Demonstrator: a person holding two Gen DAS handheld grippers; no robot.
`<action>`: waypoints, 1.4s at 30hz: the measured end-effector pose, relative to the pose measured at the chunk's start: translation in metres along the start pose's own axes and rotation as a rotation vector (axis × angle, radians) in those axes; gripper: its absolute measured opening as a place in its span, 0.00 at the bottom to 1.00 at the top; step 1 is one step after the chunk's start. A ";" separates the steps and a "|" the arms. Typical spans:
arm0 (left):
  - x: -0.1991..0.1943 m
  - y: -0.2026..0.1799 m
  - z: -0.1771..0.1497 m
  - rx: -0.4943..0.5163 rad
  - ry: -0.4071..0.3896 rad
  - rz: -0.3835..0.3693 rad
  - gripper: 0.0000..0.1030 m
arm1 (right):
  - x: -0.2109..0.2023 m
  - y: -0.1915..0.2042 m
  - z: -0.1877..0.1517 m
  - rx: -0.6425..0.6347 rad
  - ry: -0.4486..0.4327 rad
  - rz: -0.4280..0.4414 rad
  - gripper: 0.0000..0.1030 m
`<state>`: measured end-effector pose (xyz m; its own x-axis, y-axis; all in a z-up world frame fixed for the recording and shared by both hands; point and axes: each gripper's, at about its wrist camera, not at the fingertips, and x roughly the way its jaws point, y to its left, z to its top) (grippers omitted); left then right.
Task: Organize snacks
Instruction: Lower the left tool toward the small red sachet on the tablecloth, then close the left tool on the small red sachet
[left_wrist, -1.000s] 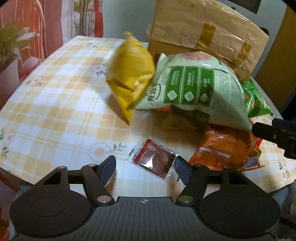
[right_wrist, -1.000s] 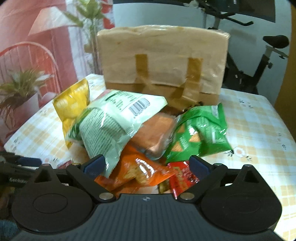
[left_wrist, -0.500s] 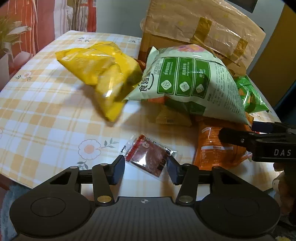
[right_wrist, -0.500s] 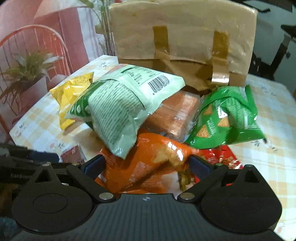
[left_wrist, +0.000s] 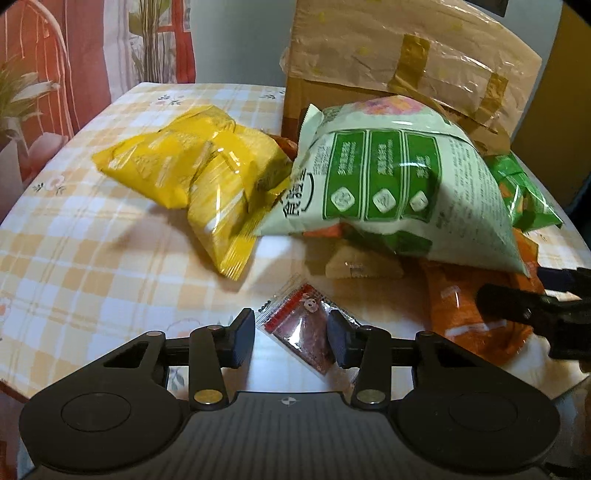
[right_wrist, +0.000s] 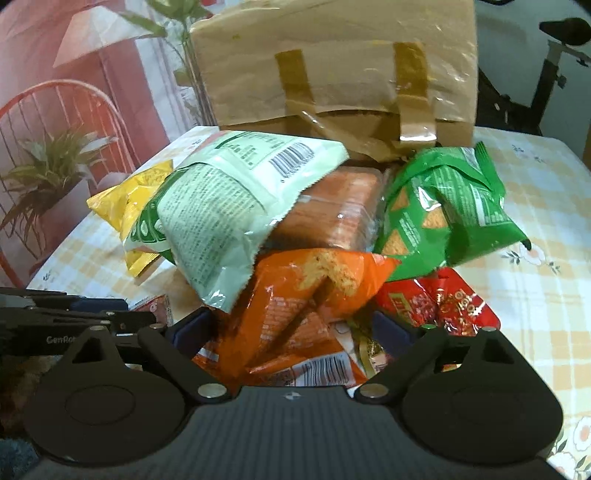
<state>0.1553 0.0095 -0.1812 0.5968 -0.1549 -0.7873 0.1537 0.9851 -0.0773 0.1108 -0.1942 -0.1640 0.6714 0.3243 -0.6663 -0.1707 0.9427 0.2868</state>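
1. Snacks sit heaped on the table (left_wrist: 92, 258) in front of the taped cardboard box (left_wrist: 406, 74), probably tipped out for sorting.
2. My left gripper (left_wrist: 291, 338), pitched down, straddles the small red sachet (left_wrist: 306, 332) lying alone at 6 o'clock of the heap; its jaws have just narrowed, not yet clamped.
3. My right gripper (right_wrist: 291, 332) tilts down, jaws wide, either side of the orange bag (right_wrist: 295, 306), easing inward slightly.

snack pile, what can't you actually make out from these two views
- Orange bag: right wrist view, its near end cut off by the gripper body.
- Small red sachet: left wrist view, contact with the left gripper pads unclear.
- Cardboard box: its contents hidden by taped flaps, both views.
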 end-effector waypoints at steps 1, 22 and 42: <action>0.001 -0.001 0.001 0.002 -0.003 0.002 0.45 | -0.001 0.001 0.000 -0.003 -0.003 0.000 0.90; -0.014 0.008 -0.016 -0.077 -0.014 -0.123 0.39 | -0.005 -0.003 -0.007 0.036 -0.009 0.003 0.89; 0.011 -0.023 0.000 0.046 -0.028 -0.063 0.52 | -0.003 -0.004 -0.008 0.024 0.000 0.003 0.89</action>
<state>0.1583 -0.0149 -0.1879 0.6067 -0.2191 -0.7642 0.2270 0.9690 -0.0976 0.1039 -0.1986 -0.1685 0.6710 0.3272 -0.6654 -0.1551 0.9394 0.3056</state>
